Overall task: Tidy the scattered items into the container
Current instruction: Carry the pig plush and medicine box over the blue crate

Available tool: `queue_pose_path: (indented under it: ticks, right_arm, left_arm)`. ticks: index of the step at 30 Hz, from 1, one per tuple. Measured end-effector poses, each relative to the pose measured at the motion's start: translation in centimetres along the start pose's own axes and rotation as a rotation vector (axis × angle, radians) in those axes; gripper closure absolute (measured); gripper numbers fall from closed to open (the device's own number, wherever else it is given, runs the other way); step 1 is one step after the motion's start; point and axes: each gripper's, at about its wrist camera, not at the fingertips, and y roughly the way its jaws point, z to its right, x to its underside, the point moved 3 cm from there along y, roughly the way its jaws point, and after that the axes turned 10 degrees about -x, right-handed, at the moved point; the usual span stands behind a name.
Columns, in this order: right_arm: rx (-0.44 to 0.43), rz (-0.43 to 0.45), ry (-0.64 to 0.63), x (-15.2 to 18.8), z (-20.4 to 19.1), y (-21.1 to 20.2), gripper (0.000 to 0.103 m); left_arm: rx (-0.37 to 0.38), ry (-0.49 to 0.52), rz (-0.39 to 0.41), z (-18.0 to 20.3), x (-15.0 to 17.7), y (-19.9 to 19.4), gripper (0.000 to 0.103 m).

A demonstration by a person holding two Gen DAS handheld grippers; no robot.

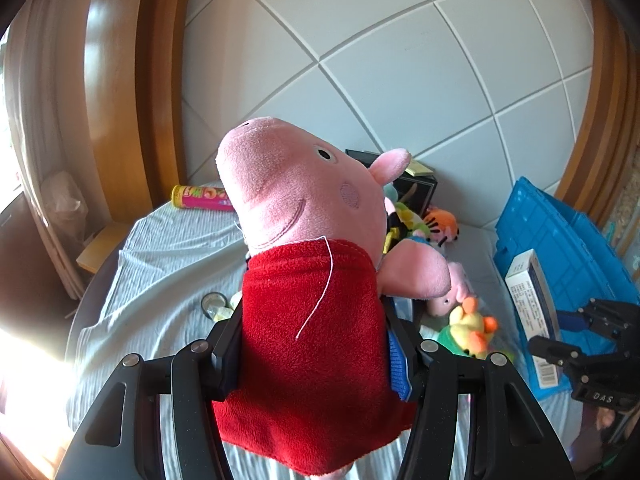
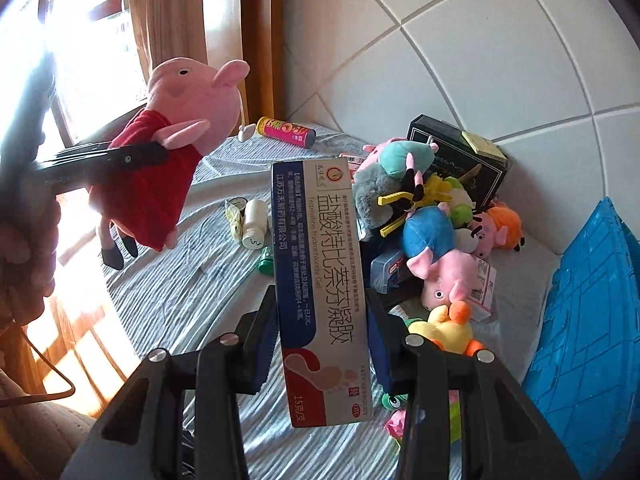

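My left gripper (image 1: 316, 320) is shut on a pink pig plush in a red dress (image 1: 304, 248) and holds it in the air above the bed; it also shows in the right wrist view (image 2: 168, 148). My right gripper (image 2: 322, 320) is shut on a white and blue medicine box (image 2: 320, 280), held upright; the box also shows in the left wrist view (image 1: 532, 316). The blue crate (image 2: 588, 320) stands at the right, also in the left wrist view (image 1: 560, 248).
A pile of plush toys (image 2: 432, 232) and a black box (image 2: 460, 156) lie on the striped sheet by the padded wall. A yellow-pink can (image 2: 286, 131), a white bottle (image 2: 254, 222) and a green cap (image 2: 266, 260) lie to the left. A duck plush (image 2: 448, 328) lies near the crate.
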Motion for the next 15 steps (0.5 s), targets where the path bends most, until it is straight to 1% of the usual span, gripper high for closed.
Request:
queue_pose_path:
  ticks: [8, 15]
  right_arm:
    - [0.036, 0.06, 0.035, 1.1, 3.5, -4.8, 0.064]
    - [0.068, 0.127, 0.068, 1.9, 7.1, -9.3, 0.064]
  left_arm:
    - [0.011, 0.026, 0.043, 4.6, -1.2, -2.4, 0.047]
    - [0.034, 0.068, 0.067, 9.9, -2.2, -3.3, 0.047]
